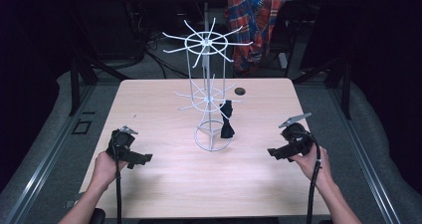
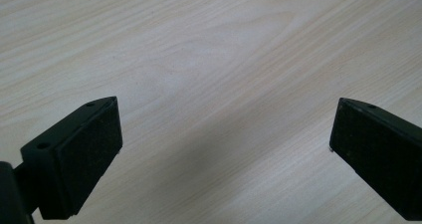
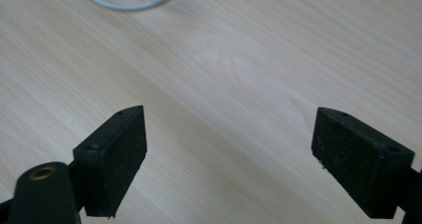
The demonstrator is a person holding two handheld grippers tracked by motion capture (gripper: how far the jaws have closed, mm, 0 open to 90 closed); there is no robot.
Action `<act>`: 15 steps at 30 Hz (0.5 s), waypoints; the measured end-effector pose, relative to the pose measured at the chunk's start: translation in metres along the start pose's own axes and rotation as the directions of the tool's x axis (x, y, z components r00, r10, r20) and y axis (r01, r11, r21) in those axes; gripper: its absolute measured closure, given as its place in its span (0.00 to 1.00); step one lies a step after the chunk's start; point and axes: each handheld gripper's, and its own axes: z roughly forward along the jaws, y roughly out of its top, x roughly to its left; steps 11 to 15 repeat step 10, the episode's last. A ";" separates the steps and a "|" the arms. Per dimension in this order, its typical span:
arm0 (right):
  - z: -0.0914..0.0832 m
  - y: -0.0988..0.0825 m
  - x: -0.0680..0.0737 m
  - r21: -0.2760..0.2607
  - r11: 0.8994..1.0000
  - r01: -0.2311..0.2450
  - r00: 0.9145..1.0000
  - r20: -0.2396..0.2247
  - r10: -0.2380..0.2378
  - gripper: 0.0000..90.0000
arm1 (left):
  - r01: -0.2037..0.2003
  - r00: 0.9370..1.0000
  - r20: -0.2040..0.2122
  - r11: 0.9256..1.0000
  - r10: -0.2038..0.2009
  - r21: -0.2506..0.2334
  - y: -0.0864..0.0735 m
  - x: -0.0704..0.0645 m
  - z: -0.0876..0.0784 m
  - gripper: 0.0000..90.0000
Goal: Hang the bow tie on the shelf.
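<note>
Rack stands mid-surface, a black cloth draped on its lower tier. We hold both tools, left and right, jaws apart and empty. We judge a careless tug could topple the light wire frame.

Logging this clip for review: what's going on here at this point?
A person sits at a light wooden table with a black two-jaw gripper in each hand. The left gripper and the right gripper are both open and hold nothing, low over bare tabletop on either side of a white wire rotating rack. A small black cloth item hangs from the rack's lower tier. Nothing is being handled yet.
</note>
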 end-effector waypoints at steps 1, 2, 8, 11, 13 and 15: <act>0.001 -0.003 -0.001 0.017 1.000 -0.008 1.000 0.000 0.008 0.14 | 0.005 1.000 0.001 1.000 -0.005 0.003 0.000 0.000 0.001 0.00; 0.003 -0.006 -0.003 0.044 0.999 -0.011 1.000 0.010 0.010 0.13 | 0.006 1.000 0.000 1.000 -0.006 0.005 0.000 0.000 0.001 0.00; 0.012 -0.011 -0.013 0.107 0.994 -0.018 1.000 0.004 0.018 0.11 | -0.004 1.000 0.007 1.000 0.004 0.019 0.000 -0.002 0.003 0.00; 0.016 -0.012 -0.016 0.138 0.990 -0.019 1.000 0.005 0.019 0.09 | -0.003 1.000 0.005 1.000 0.002 0.019 0.001 -0.003 0.003 0.01; 0.016 -0.012 -0.016 0.138 0.990 -0.019 1.000 0.005 0.019 0.09 | -0.003 1.000 0.005 1.000 0.002 0.019 0.001 -0.003 0.003 0.01; 0.016 -0.012 -0.016 0.138 0.990 -0.019 1.000 0.005 0.019 0.09 | -0.003 1.000 0.005 1.000 0.002 0.019 0.001 -0.003 0.003 0.01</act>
